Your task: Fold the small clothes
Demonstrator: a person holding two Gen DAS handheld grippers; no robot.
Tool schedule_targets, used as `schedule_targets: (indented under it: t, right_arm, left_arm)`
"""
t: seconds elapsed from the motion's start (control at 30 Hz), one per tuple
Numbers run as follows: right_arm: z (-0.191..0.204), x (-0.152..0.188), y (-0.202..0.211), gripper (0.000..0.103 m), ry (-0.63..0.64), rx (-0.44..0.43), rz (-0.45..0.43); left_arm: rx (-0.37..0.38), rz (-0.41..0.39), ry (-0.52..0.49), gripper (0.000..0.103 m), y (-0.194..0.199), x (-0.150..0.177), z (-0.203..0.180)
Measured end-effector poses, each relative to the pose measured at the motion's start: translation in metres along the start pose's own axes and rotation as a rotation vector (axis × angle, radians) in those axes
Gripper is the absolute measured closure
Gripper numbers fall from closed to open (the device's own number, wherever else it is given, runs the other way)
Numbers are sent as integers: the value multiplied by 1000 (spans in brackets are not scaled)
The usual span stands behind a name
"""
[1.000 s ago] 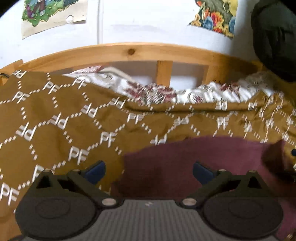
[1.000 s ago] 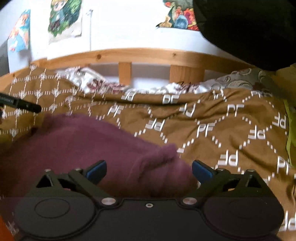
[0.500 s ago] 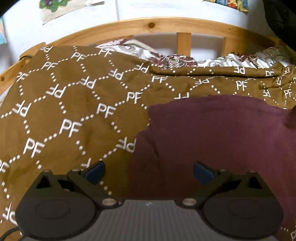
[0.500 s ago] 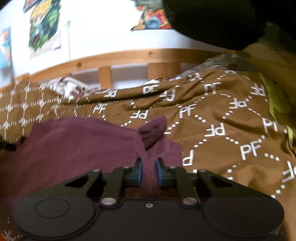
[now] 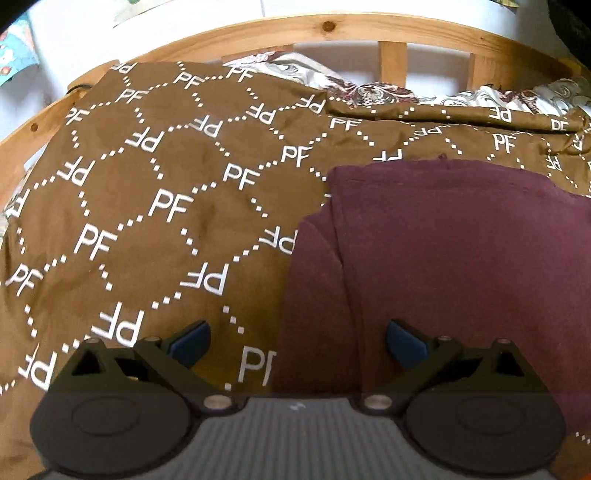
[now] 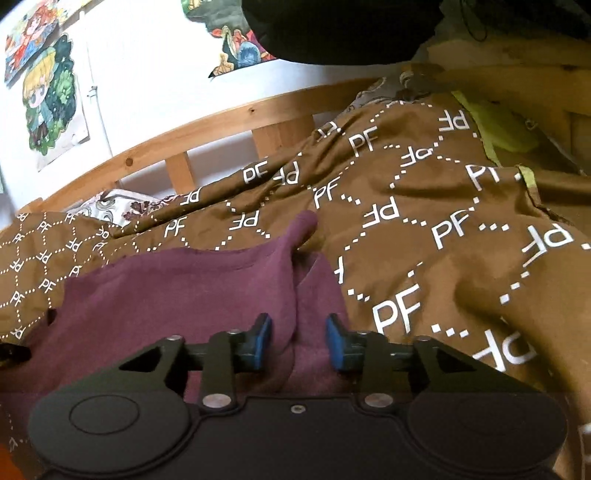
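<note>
A maroon garment (image 5: pixel 461 266) lies on the brown bedspread (image 5: pixel 155 206) printed with white "PF". In the left wrist view it fills the right half, with a fold line down its left side. My left gripper (image 5: pixel 297 341) is wide open above the garment's left edge, holding nothing. In the right wrist view the garment (image 6: pixel 177 291) spreads to the left, and a raised fold of its right edge runs up between the blue pads. My right gripper (image 6: pixel 298 341) is partly open around that fold; the pads do not press it.
A wooden bed rail (image 5: pixel 332 29) curves along the back, with patterned bedding (image 5: pixel 369 88) bunched under it. Posters (image 6: pixel 48 99) hang on the white wall. A dark bulky object (image 6: pixel 332 29) hangs at the top right. A yellow-green cloth (image 6: pixel 498 125) lies at the far right.
My right gripper shut on the garment's right edge half a second ago and has now opened partway, tilting and swinging right. My left gripper stayed open and rose, looking down more.
</note>
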State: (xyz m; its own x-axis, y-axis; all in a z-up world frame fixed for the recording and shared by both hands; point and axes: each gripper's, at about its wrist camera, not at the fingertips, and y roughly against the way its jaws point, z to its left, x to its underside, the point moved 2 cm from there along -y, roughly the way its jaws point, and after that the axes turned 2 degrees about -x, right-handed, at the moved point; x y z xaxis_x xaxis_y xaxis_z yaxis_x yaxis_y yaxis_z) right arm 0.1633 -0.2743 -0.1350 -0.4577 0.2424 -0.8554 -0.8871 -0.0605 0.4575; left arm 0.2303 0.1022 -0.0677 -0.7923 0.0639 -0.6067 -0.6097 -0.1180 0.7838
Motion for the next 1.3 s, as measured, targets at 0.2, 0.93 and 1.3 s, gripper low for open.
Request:
schedule_targets:
  t: [0.2, 0.93, 1.3]
  right_arm:
    - [21, 0, 16, 17, 141, 34, -49]
    - [32, 12, 42, 1, 143, 168, -2]
    - [107, 22, 46, 1, 329, 9, -104]
  left_arm:
    - [-17, 26, 90, 1, 4, 8, 5]
    - [48, 19, 248, 1, 35, 42, 9]
    - [90, 61, 307, 1, 24, 49, 15]
